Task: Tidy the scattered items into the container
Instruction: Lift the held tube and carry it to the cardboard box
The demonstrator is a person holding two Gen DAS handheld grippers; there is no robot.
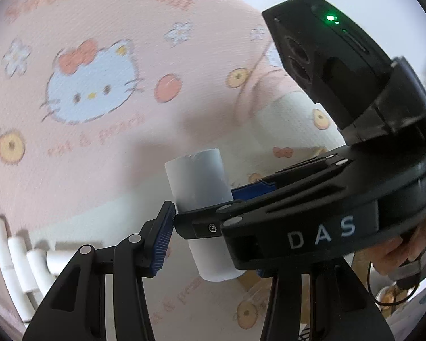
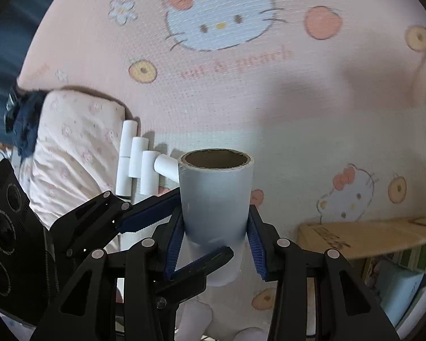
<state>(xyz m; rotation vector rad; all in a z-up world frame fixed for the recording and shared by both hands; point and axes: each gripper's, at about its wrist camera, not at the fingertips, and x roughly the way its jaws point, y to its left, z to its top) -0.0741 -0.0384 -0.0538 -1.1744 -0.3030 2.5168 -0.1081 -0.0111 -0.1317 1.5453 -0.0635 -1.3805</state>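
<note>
A pale grey roll [image 2: 215, 196] with a brown cardboard core stands upright in the air. My right gripper [image 2: 215, 238] is shut on it, one blue pad on each side of its lower half. My left gripper [image 1: 213, 251] comes in from the side and straddles the same roll. In the right wrist view one of its fingers [image 2: 207, 260] crosses in front of the roll and the other passes behind. Its left pad [image 1: 163, 238] stands a little off the roll [image 1: 197, 179]; its other pad is mostly hidden behind the right gripper's body [image 1: 298, 227].
Several white tubes [image 2: 139, 167] lie side by side on the pink cartoon-cat mat [image 2: 241, 99], beside a flowered cushion [image 2: 71, 147]. An open cardboard box [image 2: 355, 236] sits at the lower right. A white plush shape [image 2: 201, 321] lies below the grippers. A hand [image 1: 406, 250] grips the right handle.
</note>
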